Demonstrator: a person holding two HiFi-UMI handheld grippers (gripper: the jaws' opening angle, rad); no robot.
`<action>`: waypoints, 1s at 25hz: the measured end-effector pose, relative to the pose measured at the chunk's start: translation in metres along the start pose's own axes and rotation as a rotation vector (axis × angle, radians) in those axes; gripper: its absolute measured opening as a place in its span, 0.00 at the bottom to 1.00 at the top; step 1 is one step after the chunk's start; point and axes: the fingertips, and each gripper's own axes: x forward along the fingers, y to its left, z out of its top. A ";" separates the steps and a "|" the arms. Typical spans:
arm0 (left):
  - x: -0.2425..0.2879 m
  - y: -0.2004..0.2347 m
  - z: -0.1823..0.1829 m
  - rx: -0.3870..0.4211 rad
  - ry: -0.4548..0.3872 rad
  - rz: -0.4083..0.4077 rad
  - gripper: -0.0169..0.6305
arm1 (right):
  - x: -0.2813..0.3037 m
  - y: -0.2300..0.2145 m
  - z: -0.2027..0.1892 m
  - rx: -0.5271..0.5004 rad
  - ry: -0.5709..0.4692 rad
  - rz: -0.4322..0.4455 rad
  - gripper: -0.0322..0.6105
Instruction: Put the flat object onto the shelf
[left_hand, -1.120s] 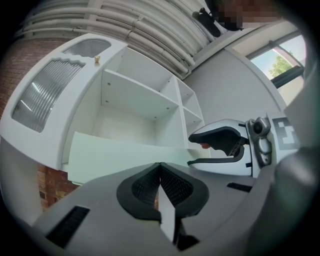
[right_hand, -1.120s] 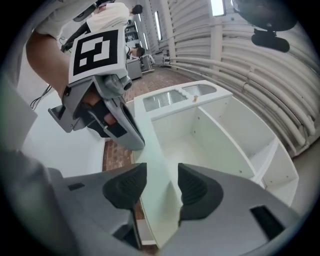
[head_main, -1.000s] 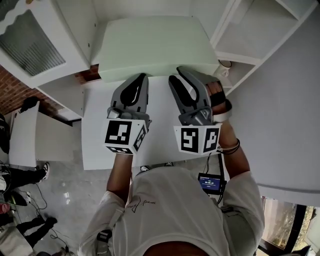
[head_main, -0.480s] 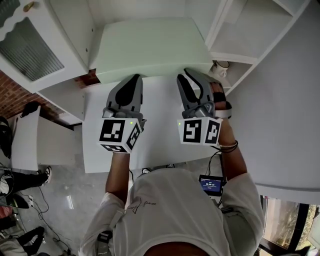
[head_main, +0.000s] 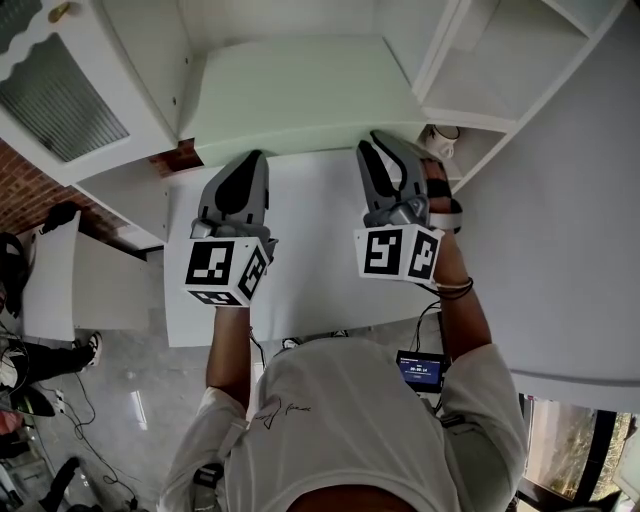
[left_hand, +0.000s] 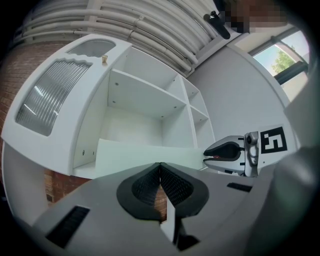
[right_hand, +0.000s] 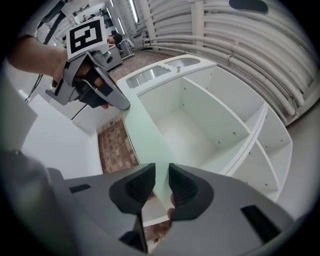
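Left claw (left_hand: 160, 166) sits pressed together; right claw (right_hand: 161, 172), just closing, shows a narrow empty gap.

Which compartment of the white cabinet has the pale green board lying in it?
The wide bottom compartment beside the open door; only it holds the pale green board.

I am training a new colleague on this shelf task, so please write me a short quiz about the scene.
1. True or false: the board stands upright.
2. The jaws of the left gripper are: A) wide apart, B) together, C) closed on a cup.
3. Fill in: the ribbed-glass door stands ___.
Key: 1 false, it lies flat; 2 B; 3 open.
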 end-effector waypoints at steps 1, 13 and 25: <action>0.001 0.000 0.000 0.003 0.000 -0.002 0.05 | 0.001 -0.001 0.000 -0.001 0.001 -0.001 0.19; 0.015 0.008 -0.002 0.010 0.005 -0.020 0.05 | 0.016 -0.002 -0.007 0.035 0.008 0.013 0.19; 0.032 0.019 -0.006 0.010 0.007 -0.008 0.05 | 0.037 -0.009 -0.015 0.087 0.006 -0.003 0.16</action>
